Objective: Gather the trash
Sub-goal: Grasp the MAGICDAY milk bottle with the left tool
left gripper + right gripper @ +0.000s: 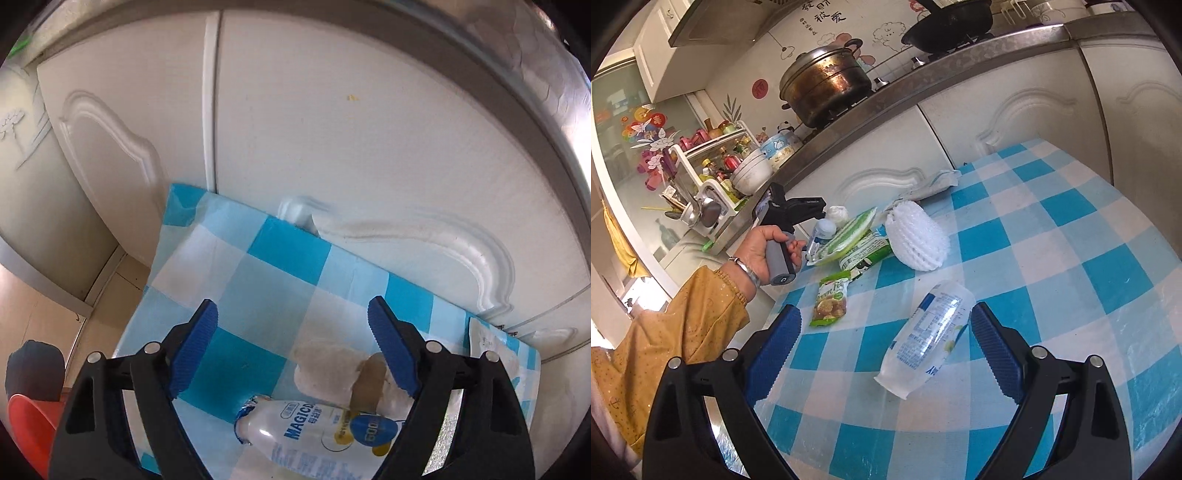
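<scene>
In the left wrist view my left gripper (291,328) is open above the blue-checked tablecloth (236,280). A small white "MAGIC" bottle (314,432) lies on its side below the fingertips, beside crumpled whitish wrapping (325,369). In the right wrist view my right gripper (886,332) is open, and an empty clear plastic bottle (927,339) lies between its fingers on the cloth (1071,258). Further off lie a green snack packet (831,302), a white foam fruit net (916,236) and green-white wrappers (853,236). The left gripper (798,203), held in a hand, hovers over those wrappers.
White cabinet doors (332,129) stand right behind the table. A steel counter (923,88) above carries a large pot (827,85), a wok, bowls and a dish rack. A flat packet (934,181) lies at the table's far edge. A red basin (29,417) sits on the floor at left.
</scene>
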The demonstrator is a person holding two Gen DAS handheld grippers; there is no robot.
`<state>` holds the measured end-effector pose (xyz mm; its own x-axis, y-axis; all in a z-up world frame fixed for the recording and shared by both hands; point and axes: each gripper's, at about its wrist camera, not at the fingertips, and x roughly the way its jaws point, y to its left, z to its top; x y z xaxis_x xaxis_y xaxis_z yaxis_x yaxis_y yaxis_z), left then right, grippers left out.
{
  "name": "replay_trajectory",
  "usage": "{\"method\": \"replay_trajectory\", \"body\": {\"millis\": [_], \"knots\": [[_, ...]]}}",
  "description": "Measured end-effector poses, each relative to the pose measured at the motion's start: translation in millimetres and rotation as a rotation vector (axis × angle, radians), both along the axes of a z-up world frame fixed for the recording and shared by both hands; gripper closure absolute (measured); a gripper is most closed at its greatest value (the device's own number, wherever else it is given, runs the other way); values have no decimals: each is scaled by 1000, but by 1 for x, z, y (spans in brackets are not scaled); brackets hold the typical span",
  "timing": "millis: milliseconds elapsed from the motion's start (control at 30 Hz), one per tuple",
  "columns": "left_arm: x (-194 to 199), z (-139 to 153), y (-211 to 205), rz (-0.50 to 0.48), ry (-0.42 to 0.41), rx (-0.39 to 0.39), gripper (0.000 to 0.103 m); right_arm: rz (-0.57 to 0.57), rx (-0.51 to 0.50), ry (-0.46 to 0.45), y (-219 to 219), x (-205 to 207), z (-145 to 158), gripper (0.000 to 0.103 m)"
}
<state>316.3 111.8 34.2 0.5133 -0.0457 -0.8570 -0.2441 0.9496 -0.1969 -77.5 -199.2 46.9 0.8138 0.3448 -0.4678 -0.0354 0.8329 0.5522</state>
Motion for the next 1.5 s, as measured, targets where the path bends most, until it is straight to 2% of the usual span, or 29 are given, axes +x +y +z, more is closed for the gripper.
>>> {"method": "replay_trajectory", "body": {"millis": [67,233,433,733,833,933,1033,1100,1167,1233,1300,1400,1500], "knots": [[-2,-10,-6,-32,40,-3,21,-3,7,21,-3,4,-5,11],[-26,-11,-18,-111,14,-4,21,-24,-6,20,-8,4,-6,11],[-82,-11,-25,-186,-15,-36,21,-52,-25,10,-13,1,-4,11],[-166,-13,-48,-299,-70,7,21,-57,-83,65,-9,2,-13,11],[-186,-12,-47,-334,-86,-51,21,-45,-120,95,-6,5,-19,11],[-195,-7,-47,-377,-139,-71,21,-40,-131,110,-5,6,-25,11],[-205,8,-53,-470,-212,-48,21,-33,-126,126,-4,8,-29,11],[-213,15,-56,-510,-227,-16,21,-22,-129,124,-2,9,-29,11],[-219,17,-53,-506,-222,19,21,-11,-139,122,1,10,-29,11],[-229,15,-45,-484,-200,9,21,0,-135,121,3,11,-30,11],[-239,9,-36,-418,-159,10,21,0,-135,123,4,11,-30,11],[-246,-2,-28,-337,-118,-55,18,7,-144,125,7,13,-30,11],[-243,-9,-31,-298,-100,-112,19,21,-161,132,14,16,-30,11]]}}
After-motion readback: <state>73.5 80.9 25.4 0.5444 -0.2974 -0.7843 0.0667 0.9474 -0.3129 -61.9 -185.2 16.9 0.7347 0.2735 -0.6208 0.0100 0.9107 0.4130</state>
